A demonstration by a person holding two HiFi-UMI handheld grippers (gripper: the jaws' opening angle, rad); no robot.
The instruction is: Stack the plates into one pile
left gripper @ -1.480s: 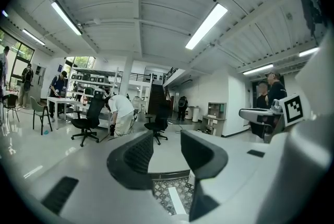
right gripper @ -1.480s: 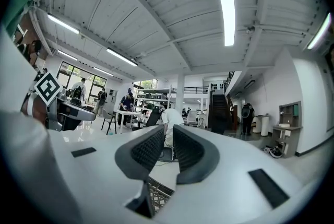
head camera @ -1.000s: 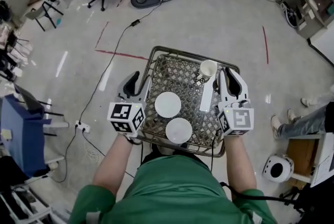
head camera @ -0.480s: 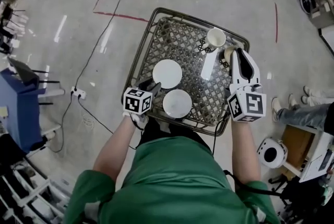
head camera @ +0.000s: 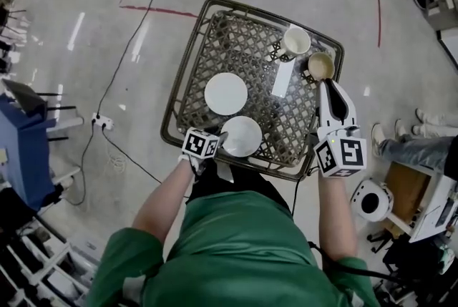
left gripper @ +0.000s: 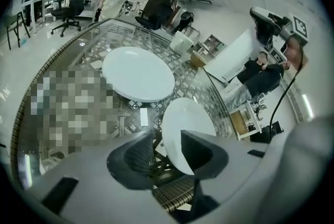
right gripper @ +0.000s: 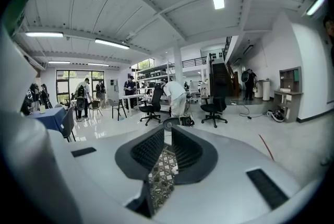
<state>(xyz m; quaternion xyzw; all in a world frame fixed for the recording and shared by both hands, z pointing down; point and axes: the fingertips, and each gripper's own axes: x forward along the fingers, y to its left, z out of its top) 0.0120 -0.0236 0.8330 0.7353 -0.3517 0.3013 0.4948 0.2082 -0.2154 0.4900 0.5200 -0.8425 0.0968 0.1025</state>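
Two white plates lie apart on the lattice table (head camera: 192, 62): the far plate (head camera: 226, 93) (left gripper: 138, 72) and the near plate (head camera: 242, 136) (left gripper: 187, 126). My left gripper (head camera: 220, 139) (left gripper: 167, 152) slants down at the near plate's left rim. Its jaws are open, with the rim in the gap between them and the pads not pressing on it. At the table's right edge my right gripper (head camera: 330, 86) (right gripper: 168, 147) hovers nearly level with only a narrow gap between its jaws. Nothing is in that gap, and its tips point toward the tan cup.
A white cup (head camera: 296, 41), a tan cup (head camera: 320, 66) and a flat white strip (head camera: 283, 78) sit at the table's far right. A raised metal rim (head camera: 174, 109) runs round the table. A cable (head camera: 129, 59) crosses the floor to the left. People and office chairs stand farther off.
My left gripper came down from the table's left side and swung in onto the near plate's rim. The right gripper sank a little along the right edge. The plates have not moved.
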